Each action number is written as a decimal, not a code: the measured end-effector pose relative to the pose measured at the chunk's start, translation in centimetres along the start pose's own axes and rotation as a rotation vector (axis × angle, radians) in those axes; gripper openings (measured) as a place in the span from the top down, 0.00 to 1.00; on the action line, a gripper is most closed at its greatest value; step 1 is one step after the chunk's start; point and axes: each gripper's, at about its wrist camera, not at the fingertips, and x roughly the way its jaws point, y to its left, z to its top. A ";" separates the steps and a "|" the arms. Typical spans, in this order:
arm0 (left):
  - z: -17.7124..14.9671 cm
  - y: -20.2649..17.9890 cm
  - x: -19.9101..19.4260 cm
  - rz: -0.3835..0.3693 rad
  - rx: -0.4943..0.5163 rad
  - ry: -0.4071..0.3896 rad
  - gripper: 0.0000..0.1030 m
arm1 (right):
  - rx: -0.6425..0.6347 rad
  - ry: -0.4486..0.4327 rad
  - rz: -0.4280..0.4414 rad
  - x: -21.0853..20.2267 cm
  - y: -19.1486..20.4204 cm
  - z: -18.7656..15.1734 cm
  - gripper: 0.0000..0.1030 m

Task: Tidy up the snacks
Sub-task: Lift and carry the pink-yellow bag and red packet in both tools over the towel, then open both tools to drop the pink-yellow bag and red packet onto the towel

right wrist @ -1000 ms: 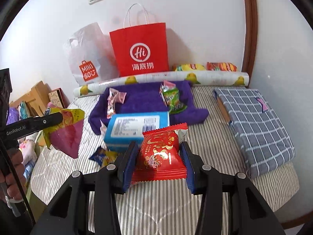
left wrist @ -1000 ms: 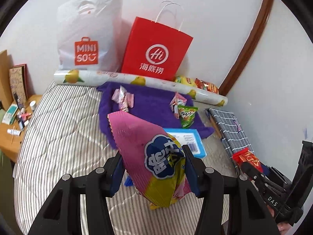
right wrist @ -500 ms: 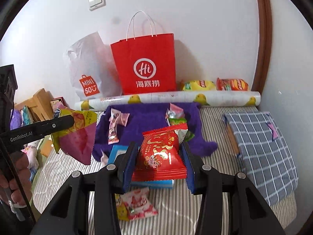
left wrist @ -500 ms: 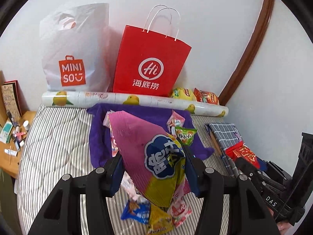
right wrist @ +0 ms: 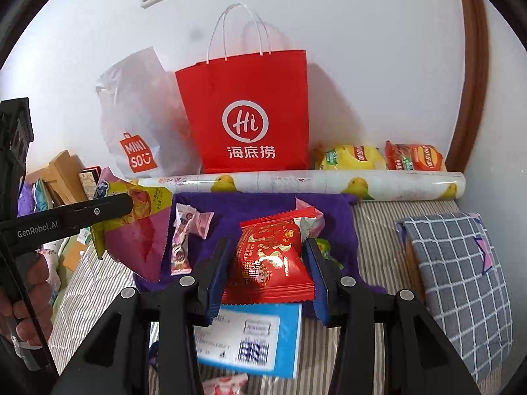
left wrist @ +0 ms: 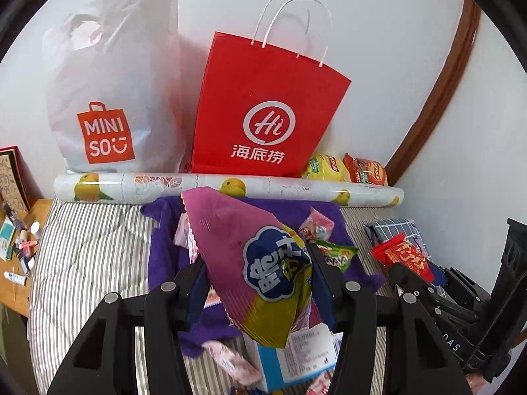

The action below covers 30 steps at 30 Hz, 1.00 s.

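The left gripper (left wrist: 258, 283) is clamped on a pink and yellow snack bag (left wrist: 250, 260), which is held in the air above the purple towel (left wrist: 164, 247) on the striped bed (left wrist: 89, 250). The right gripper (right wrist: 265, 273) is closed on a red snack packet (right wrist: 270, 260), held over a blue box (right wrist: 253, 339). A red paper bag (right wrist: 247, 112) and a white plastic bag (right wrist: 141, 115) are seen upright against the wall, behind a patterned roll (right wrist: 296, 181)
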 end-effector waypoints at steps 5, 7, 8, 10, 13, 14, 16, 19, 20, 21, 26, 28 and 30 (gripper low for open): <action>1.3 0.7 2.4 0.009 0.002 0.017 0.49 | -0.015 0.017 -0.003 2.9 -0.1 1.0 0.57; 1.7 0.9 3.3 0.012 0.002 0.024 0.49 | -0.019 0.028 -0.002 4.1 -0.1 1.3 0.57; 1.8 1.0 3.8 0.014 0.002 0.027 0.49 | -0.019 0.034 0.000 4.7 -0.2 1.4 0.57; 2.1 1.4 4.6 0.019 -0.001 0.032 0.49 | -0.020 0.049 0.005 6.0 -0.1 1.6 0.57; 2.6 2.0 6.2 0.045 -0.008 0.056 0.49 | -0.020 0.079 0.014 7.9 0.0 1.7 0.57; 2.7 2.2 6.7 0.056 -0.010 0.066 0.49 | -0.018 0.090 0.019 8.6 0.0 1.7 0.57; 2.9 2.5 7.9 0.060 -0.009 0.081 0.49 | -0.014 0.111 0.029 9.8 0.1 1.6 0.57; 3.0 2.7 9.5 0.053 -0.010 0.107 0.49 | -0.010 0.145 0.042 11.5 0.1 1.2 0.57; 3.0 2.7 10.0 0.051 -0.008 0.114 0.49 | -0.011 0.160 0.043 12.2 0.1 1.0 0.57; 2.9 2.7 10.5 0.050 -0.005 0.120 0.49 | -0.013 0.172 0.044 12.6 0.1 0.8 0.57; 2.5 2.5 12.6 0.040 0.011 0.146 0.49 | -0.030 0.222 0.043 14.7 0.1 0.1 0.57; 2.3 2.2 13.1 0.038 0.031 0.157 0.49 | -0.030 0.236 0.047 15.2 -0.1 -0.2 0.57; 2.1 2.1 13.6 0.039 0.042 0.161 0.49 | -0.026 0.249 0.049 15.7 -0.3 -0.4 0.57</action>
